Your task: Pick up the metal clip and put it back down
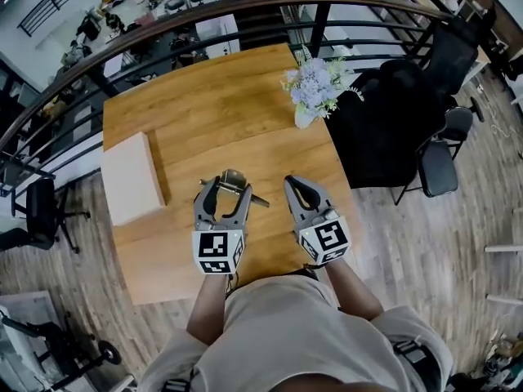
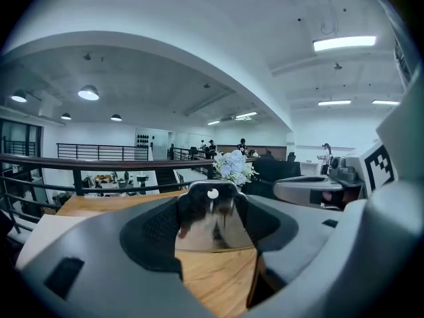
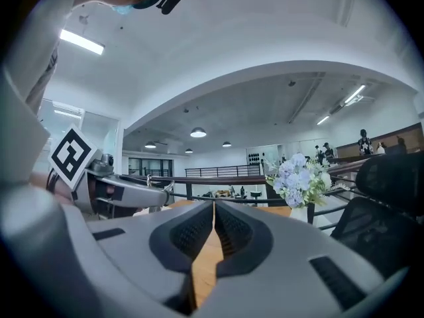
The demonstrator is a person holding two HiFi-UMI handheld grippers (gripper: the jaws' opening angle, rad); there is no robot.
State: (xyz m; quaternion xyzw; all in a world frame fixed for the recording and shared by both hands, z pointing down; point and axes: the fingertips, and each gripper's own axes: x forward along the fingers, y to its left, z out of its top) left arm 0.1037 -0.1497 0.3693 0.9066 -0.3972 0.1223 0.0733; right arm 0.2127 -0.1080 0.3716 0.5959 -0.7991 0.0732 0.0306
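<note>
In the head view my left gripper (image 1: 231, 184) is shut on the metal clip (image 1: 234, 175) over the near part of the wooden table (image 1: 204, 104); a wire handle of the clip sticks out to the right. In the left gripper view the clip (image 2: 213, 222), dark on top and shiny below, sits pinched between the jaw tips of that gripper (image 2: 212, 205). I cannot tell whether the clip touches the wood. Just to the right, my right gripper (image 1: 292, 181) is shut with nothing in it; its pads (image 3: 199, 229) meet along the right gripper (image 3: 213, 211).
A flat beige box (image 1: 131, 176) lies at the table's left edge. A vase of pale flowers (image 1: 315, 88) stands at the far right corner. A dark railing (image 1: 204, 19) curves behind the table, and black chairs (image 1: 441, 162) stand to the right.
</note>
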